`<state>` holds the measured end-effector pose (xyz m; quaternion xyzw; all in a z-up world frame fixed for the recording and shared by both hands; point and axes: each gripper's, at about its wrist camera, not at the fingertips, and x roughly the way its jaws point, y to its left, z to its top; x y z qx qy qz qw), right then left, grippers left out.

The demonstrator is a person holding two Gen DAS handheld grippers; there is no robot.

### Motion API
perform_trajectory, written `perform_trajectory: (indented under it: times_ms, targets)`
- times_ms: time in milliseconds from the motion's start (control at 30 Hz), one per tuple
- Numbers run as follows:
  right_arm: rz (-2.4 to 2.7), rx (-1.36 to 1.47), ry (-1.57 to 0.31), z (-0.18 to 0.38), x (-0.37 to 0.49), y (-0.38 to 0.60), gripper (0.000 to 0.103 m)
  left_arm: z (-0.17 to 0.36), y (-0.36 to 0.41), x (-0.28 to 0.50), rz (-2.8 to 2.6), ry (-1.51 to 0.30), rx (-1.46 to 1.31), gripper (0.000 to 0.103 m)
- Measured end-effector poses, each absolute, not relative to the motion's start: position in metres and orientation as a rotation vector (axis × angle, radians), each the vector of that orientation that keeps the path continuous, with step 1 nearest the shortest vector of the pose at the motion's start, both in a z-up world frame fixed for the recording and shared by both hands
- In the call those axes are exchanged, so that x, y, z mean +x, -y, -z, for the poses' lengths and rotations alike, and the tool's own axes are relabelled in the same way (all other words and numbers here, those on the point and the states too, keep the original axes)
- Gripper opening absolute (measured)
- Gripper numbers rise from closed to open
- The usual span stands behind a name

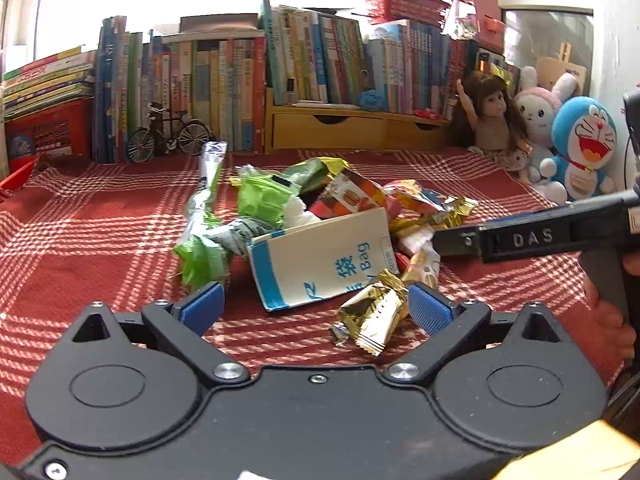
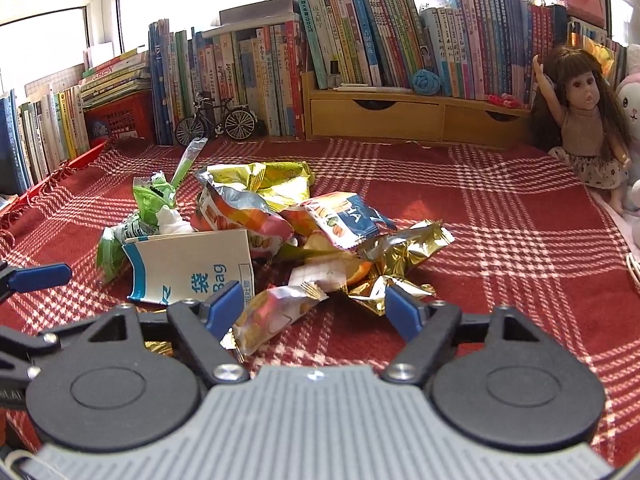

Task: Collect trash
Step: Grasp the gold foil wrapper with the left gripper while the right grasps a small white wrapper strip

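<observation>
Lying heaped mid-table on the red checked cloth (image 1: pixel 100 248), the trash pile (image 1: pixel 320 216) of wrappers surrounds a white paper bag (image 2: pixel 192 268), with the left gripper (image 1: pixel 316 308) and right gripper (image 2: pixel 316 304) both released just near it, books (image 1: pixel 224 80) far behind.

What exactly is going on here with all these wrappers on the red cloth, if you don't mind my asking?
A person holds a gripper in each hand over a heap of trash on the checked cloth. The left gripper is open near a gold wrapper and a white and blue paper bag. The right gripper is open around a silvery snack wrapper. Nothing is gripped yet.
</observation>
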<state>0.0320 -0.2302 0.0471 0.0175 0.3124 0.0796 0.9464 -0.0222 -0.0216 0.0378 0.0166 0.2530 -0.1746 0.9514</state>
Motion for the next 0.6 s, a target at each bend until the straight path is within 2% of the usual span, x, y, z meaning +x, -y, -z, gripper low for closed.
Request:
perform_trajectory:
  times_ms: [133,267,367,400,433,500,600]
  targets:
    - [-0.191,0.058,-0.672,-0.049,0.043,0.233,0.078,-0.035,0.043,-0.018,0.410,-0.532,0.086,0.083]
    - [-0.200,0.068,-0.696,-0.047,0.045,0.236,0.078,-0.033,0.060,-0.008,0.453,-0.544,0.102,0.079]
    - [-0.191,0.071,-0.701,-0.044,0.044,0.240,0.078,-0.029,0.072,0.003,0.471,-0.577,0.126,0.070]
    - [-0.187,0.076,-0.704,-0.044,0.044,0.242,0.078,-0.028,0.074,0.005,0.473,-0.593,0.124,0.063]
    - [-0.184,0.085,-0.709,-0.043,0.044,0.244,0.078,-0.026,0.075,0.008,0.478,-0.614,0.116,0.050]
    - [-0.188,0.103,-0.719,-0.042,0.045,0.248,0.078,-0.023,0.073,0.012,0.490,-0.664,0.079,0.034]
    - [-0.205,0.119,-0.739,-0.041,0.047,0.249,0.078,-0.025,0.065,0.009,0.480,-0.647,0.049,0.025]
